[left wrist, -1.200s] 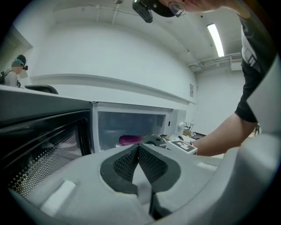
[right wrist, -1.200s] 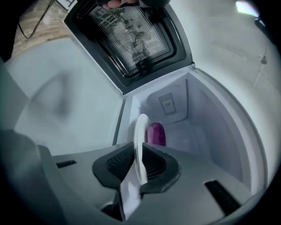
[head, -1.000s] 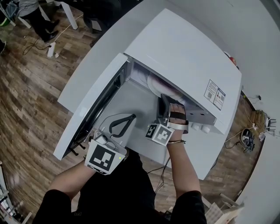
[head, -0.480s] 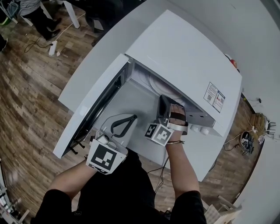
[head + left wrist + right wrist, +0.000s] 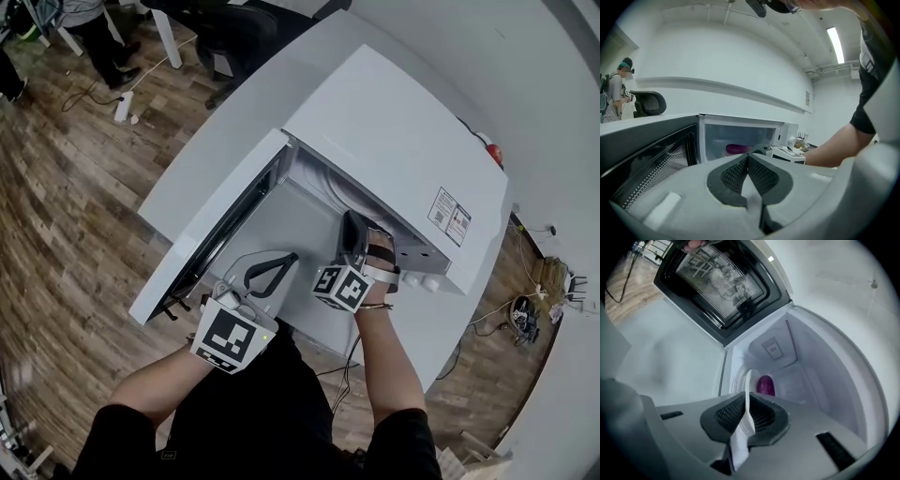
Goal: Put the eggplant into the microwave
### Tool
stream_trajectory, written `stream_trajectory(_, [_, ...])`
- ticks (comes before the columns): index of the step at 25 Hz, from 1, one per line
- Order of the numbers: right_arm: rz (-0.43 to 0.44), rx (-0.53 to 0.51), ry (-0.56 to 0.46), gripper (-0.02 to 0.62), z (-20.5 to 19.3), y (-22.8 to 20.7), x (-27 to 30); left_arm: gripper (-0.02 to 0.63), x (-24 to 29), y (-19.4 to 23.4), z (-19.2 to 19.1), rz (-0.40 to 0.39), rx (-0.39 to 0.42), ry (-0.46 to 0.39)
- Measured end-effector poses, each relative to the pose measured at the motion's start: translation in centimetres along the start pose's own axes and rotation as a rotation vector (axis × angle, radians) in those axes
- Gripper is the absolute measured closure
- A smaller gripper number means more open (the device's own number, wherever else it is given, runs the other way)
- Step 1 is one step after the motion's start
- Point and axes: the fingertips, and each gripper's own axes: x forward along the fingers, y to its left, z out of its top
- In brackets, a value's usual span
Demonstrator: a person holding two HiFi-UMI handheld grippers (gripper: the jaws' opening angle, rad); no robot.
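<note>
Clamping the rim of the white plate (image 5: pixel 747 380), your right gripper (image 5: pixel 746 398) has just been closing its jaws onto it at lower centre. Just past that rim, the purple eggplant (image 5: pixel 765 385) lies inside the microwave (image 5: pixel 825 371), whose door (image 5: pixel 717 282) hangs open at upper left. Your left gripper (image 5: pixel 747 157) is pinched together, empty.

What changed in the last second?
The right gripper has just closed its jaws on the rim of the white plate carrying the eggplant in the microwave. Unchanged: neither gripper has shifted, left gripper shut and empty, door open.
</note>
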Motion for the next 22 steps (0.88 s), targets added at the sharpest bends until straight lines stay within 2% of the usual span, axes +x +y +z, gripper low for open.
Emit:
stream_trajectory(3, [0.030, 0.105, -0.020, 0.561, 0.3, -0.3, -2.8, 0.598, -1.4, -0.7, 0.9, -0.006, -0.022, -0.011])
stream_trajectory(9, [0.110, 0.441, -0.067, 0.561, 1.6, -1.5, -11.6, 0.598, -5.0, -3.4, 2.4, -0.055, -0.069, -0.014])
stream_trajectory(15, [0.158, 0.721, -0.148, 0.561, 1.8, -3.2, -19.4, 0.598, -7.6, -6.4, 3.1, -0.080, -0.056, 0.008])
stream_trajectory(22, [0.209, 0.919, -0.235, 0.561, -0.9, -4.6, -26.1, 0.598, -8.5, -10.8, 4.4, -0.103, -0.085, 0.038])
